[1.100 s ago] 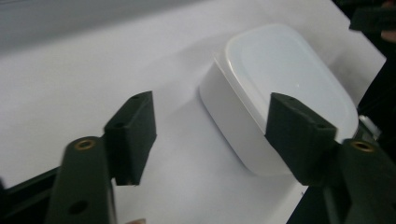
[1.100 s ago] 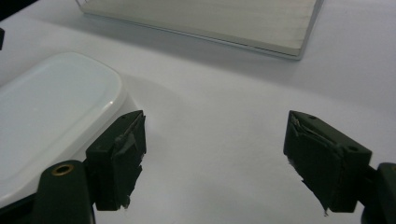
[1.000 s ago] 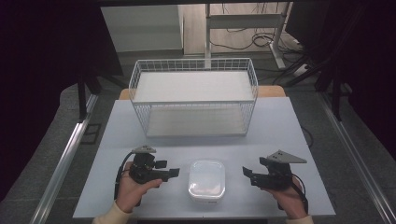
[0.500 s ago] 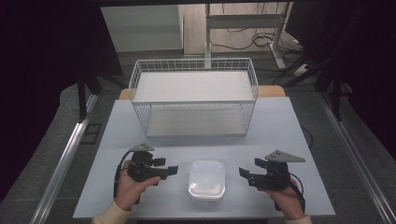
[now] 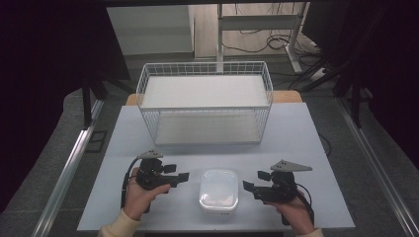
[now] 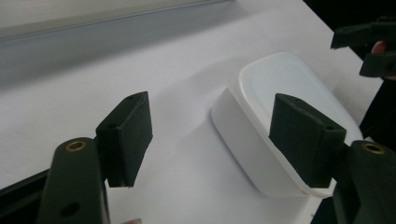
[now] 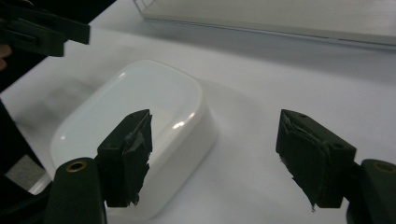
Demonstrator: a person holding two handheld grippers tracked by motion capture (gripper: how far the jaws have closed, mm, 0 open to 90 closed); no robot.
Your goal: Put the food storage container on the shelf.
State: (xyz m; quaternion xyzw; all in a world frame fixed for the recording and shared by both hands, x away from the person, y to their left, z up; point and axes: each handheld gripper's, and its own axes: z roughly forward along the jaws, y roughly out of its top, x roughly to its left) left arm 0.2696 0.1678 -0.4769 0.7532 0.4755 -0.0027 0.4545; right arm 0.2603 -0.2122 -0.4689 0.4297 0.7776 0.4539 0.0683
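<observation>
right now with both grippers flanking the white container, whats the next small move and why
Probably ease the right hand-held gripper in toward the white lidded container, so its jaws straddle the near edge. Both hand-held grippers stand open beside it, the left hand-held gripper too, and neither touches it. The right's jaws have just been closing a little, with nothing between them.
</observation>
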